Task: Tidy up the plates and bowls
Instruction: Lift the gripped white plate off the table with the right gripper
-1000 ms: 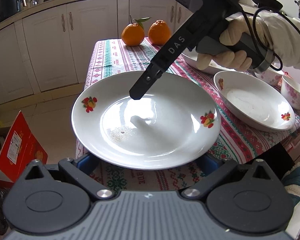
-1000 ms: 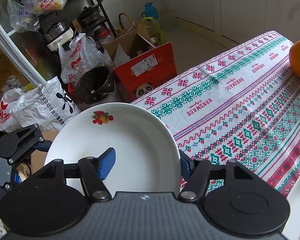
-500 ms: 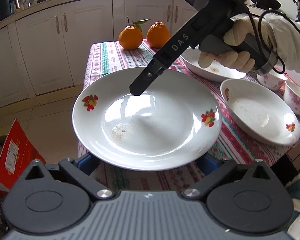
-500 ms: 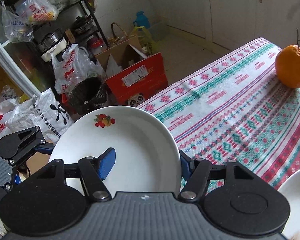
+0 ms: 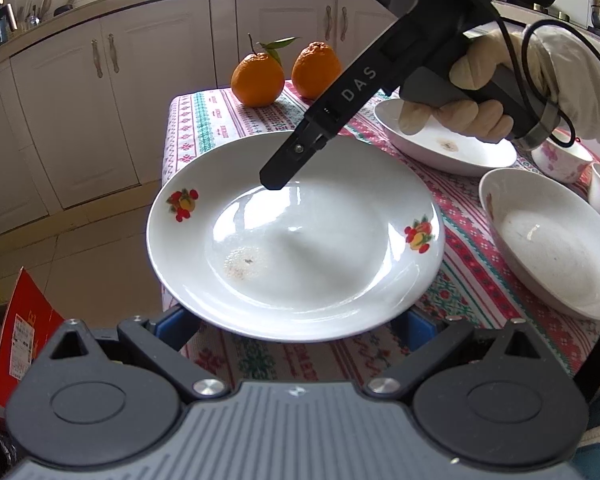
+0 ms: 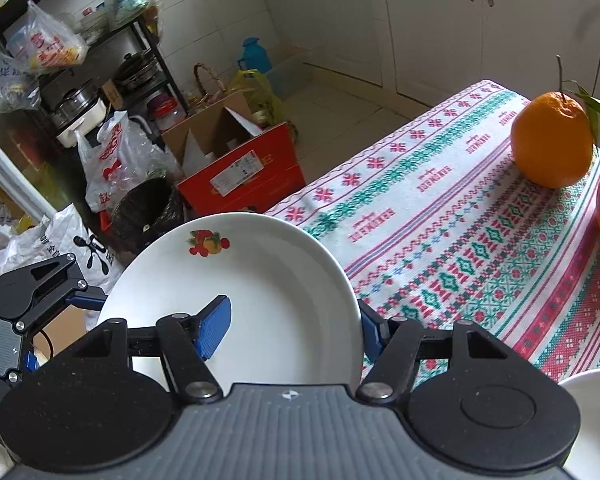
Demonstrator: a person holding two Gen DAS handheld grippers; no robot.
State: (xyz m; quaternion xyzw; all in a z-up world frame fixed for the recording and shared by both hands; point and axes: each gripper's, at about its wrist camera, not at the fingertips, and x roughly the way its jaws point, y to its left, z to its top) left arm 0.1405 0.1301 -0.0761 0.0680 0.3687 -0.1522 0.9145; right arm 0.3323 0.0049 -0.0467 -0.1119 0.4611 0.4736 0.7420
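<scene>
A white plate [image 5: 300, 248] with fruit decals hangs level over the near edge of the patterned tablecloth [image 5: 204, 128]. My right gripper [image 5: 274, 184], held by a gloved hand [image 5: 460, 108], reaches down from the upper right and is shut on the plate's far rim. In the right wrist view one blue pad [image 6: 216, 328] lies on the plate [image 6: 260, 280] and the other sits outside the rim. My left gripper [image 5: 292, 326] stands wide under the near rim. Its pads are hidden, so whether it clamps is unclear.
Two deep white plates [image 5: 556, 248] [image 5: 444, 148] and two small floral bowls [image 5: 560, 160] sit at the right of the table. Two oranges [image 5: 258, 80] stand at its far end. On the floor to the left are a red box [image 6: 240, 172] and a black bin [image 6: 148, 208].
Both grippers have carried the plate further in over the table. The oranges and the far deep plate have come more into view. The plate keeps its place in both grippers.
</scene>
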